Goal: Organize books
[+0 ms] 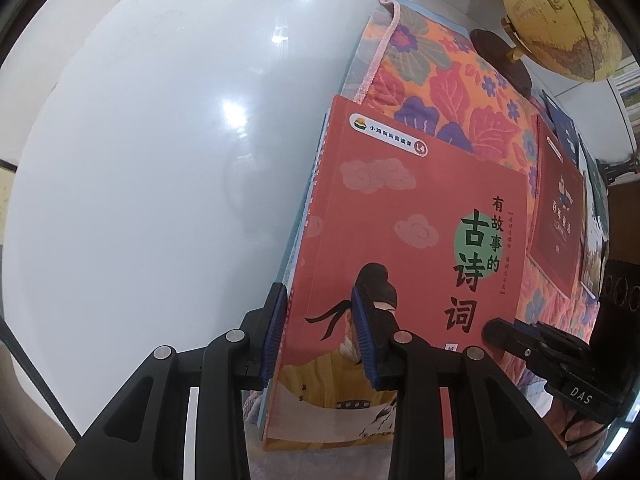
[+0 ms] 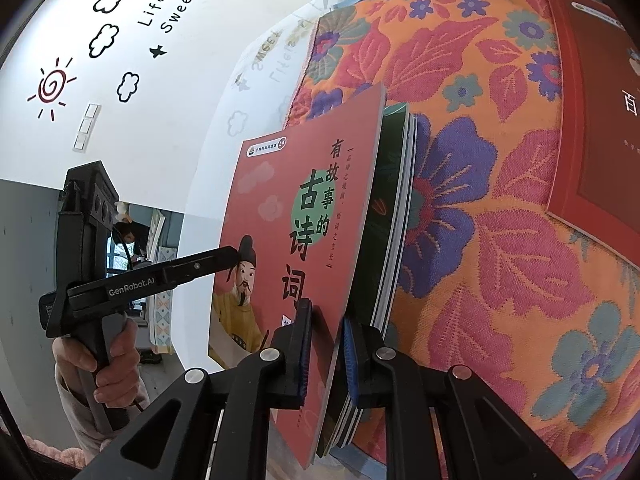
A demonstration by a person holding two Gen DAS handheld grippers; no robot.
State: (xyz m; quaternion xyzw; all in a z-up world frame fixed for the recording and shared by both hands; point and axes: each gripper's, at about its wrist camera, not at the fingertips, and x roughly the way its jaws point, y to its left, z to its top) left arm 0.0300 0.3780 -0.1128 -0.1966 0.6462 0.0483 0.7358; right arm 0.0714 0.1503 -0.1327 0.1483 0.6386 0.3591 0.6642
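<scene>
I am holding a small stack of thin paperback books, fronted by a red one with a painted robed figure (image 1: 404, 240), up on edge over the orange flower-patterned quilted cloth (image 1: 448, 80) that is covering part of the glossy white desk (image 1: 140, 160). My left hand-held gripper (image 1: 320, 336) is pointing steeply down and gripping the stack near its spine, its blue pads narrowly apart with one pressing on the red cover and the other on the back of the stack. My right hand-held gripper (image 2: 326, 354) is nearly closed, clamping only the red book's (image 2: 296, 232) front cover, which is standing peeled away from the darker books (image 2: 384, 220) behind it. In the right wrist view, a hand (image 2: 108, 356) is holding the left tool's black handle. A second, dark red book (image 2: 596, 128) is lying flat on the cloth, well apart from the stack. Beyond the cloth, a yellowish globe (image 1: 556, 16) on a dark wooden base is standing near the desk's far edge.
</scene>
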